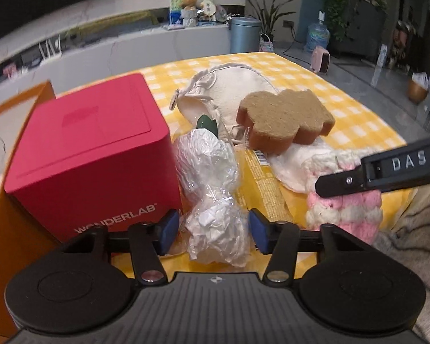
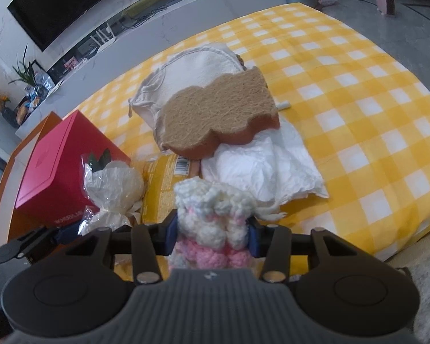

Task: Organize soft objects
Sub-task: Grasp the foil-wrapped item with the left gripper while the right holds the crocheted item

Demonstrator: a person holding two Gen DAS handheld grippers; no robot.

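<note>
- I read "WONDERLAB" on the one red box (image 1: 89,154) and "DAS" on my right hand-held gripper (image 2: 212,236).
- That gripper was clamped on the one pink-and-white knitted piece (image 2: 212,218) at the tabletop (image 2: 344,120) edge.
- My left hand-held gripper (image 1: 212,233) stood apart around one cellophane bundle (image 1: 212,189).
- One brown sponge (image 1: 283,117) lay on white cloth.

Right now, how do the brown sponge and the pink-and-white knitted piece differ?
The brown sponge is flat, scalloped and coarse-topped; the knitted piece is lumpy, fluffy yarn in pink and white. The sponge lies free, propped on the cream cloth and white tissue; the knitted piece sits between the right gripper fingers. The sponge lies farther back. Both look soft and sit over the yellow checked cloth.
</note>
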